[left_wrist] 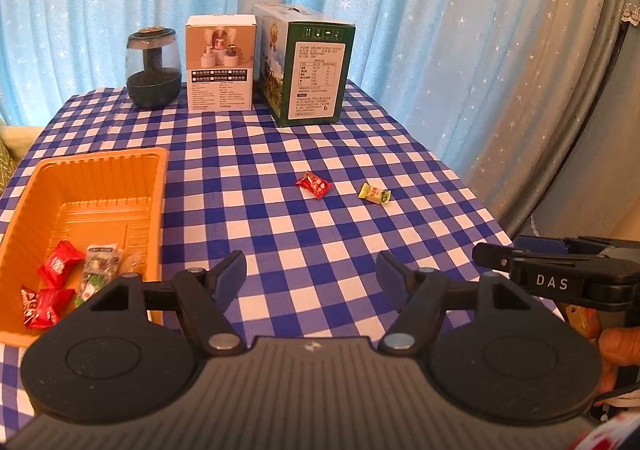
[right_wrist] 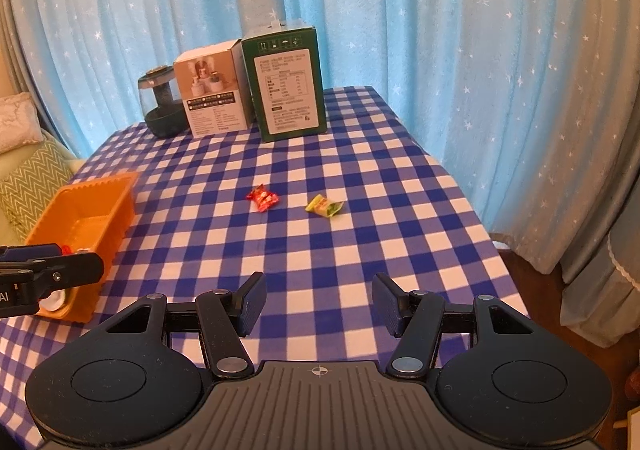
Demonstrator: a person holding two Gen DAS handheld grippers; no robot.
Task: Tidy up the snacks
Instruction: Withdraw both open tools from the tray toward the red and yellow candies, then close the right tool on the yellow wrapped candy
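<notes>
Left gripper (left_wrist: 311,270): my jaws apart, empty.
Right gripper (right_wrist: 318,300): likewise.
Red candy (right_wrist: 263,198), green candy (right_wrist: 324,206): ahead (uncollected).
Orange tray (left_wrist: 120,170): left.

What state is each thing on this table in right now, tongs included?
Left tongs: open, empty.
Right tongs: open, empty.
Orange tray: partly filled with wrapped snacks.
Red candy: loose on the cloth, wrapped.
Yellow-green candy: loose on the cloth, wrapped, apart from the red one.
White box: upright.
Green box: upright.
Jar: upright, lid on.
</notes>
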